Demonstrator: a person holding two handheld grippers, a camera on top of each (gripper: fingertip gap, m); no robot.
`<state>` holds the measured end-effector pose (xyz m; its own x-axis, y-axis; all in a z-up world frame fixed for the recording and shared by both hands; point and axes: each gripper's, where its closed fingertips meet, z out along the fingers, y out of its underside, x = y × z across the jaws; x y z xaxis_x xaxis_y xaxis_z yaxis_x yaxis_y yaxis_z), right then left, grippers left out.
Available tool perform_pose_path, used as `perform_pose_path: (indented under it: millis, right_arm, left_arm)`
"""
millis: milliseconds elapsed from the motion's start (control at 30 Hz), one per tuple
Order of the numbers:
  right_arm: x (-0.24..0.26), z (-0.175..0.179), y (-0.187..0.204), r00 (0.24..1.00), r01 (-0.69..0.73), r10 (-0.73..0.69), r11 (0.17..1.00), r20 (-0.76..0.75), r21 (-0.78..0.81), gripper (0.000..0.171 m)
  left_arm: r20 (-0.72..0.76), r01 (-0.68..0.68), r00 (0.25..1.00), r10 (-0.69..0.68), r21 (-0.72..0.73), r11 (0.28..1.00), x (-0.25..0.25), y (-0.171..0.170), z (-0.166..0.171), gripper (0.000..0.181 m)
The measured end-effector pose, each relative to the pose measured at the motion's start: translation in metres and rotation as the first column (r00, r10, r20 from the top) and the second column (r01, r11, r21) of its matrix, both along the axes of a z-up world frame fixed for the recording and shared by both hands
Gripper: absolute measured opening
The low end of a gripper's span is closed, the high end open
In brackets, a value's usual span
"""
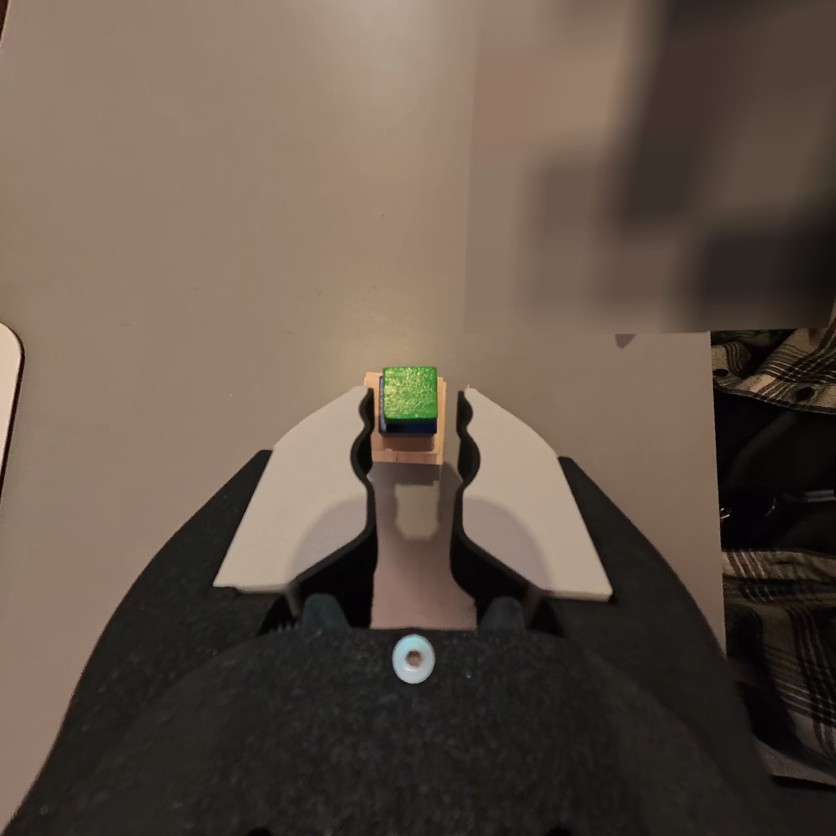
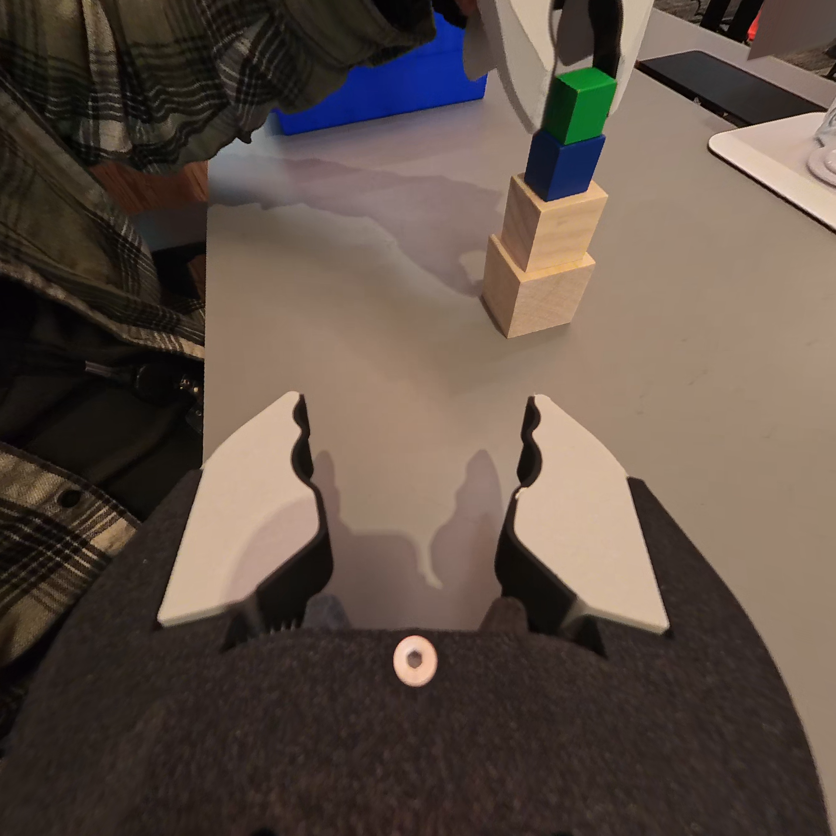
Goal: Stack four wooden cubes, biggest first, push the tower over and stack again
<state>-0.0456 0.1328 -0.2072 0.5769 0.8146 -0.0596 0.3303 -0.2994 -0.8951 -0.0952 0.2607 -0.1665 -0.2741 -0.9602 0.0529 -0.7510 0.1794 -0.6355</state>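
Note:
A tower of four cubes stands on the grey table (image 2: 362, 316): a large plain wooden cube (image 2: 538, 298) at the bottom, a smaller plain one (image 2: 556, 226), a blue cube (image 2: 563, 167) and a green cube (image 2: 579, 106) on top. My left gripper (image 2: 577, 113) comes down from above with its fingers on either side of the green cube. In the left wrist view the left gripper (image 1: 414, 391) looks straight down on the green cube (image 1: 409, 393), with a small gap on the right side. My right gripper (image 2: 416, 400) is open and empty, low over the table, in front and left of the tower.
A blue box (image 2: 407, 81) stands at the back of the table. A white tray (image 2: 778, 154) and a dark flat device (image 2: 724, 86) lie at the right. A person's plaid sleeve (image 2: 113, 113) hangs over the table's left edge (image 2: 206, 362).

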Motion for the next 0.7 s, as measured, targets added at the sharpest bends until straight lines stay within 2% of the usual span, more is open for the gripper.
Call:
perform_pose_path:
  millis: [133,267,467,567,700]
  right_arm:
    - [0.001,0.001,0.0,1.0,0.006,-0.006,1.0,0.001,0.004,0.09]
    - [0.005,0.001,0.002,1.0,0.031,-0.031,1.0,0.0,0.0,0.092]
    - [0.011,0.001,0.013,0.995,0.104,-0.104,0.994,-0.003,-0.043,0.094]
    - [0.01,0.004,0.022,0.99,0.141,-0.141,0.987,0.006,-0.076,0.094]
    - [0.011,0.007,0.037,0.976,0.209,-0.201,0.972,0.082,-0.11,0.09]
  left_arm:
    - [0.03,-0.012,0.999,0.013,-0.014,1.0,-0.01,0.0,0.008,0.049]
    - [0.172,-0.129,0.976,0.132,-0.03,0.991,-0.031,0.01,0.023,0.069]
    - [0.394,-0.418,0.82,0.414,-0.081,0.905,-0.085,0.026,0.027,0.089]
    - [0.453,-0.479,0.743,0.493,-0.154,0.864,-0.105,0.021,0.026,0.09]
    - [0.476,-0.522,0.695,0.539,-0.181,0.833,-0.121,0.016,0.024,0.089]
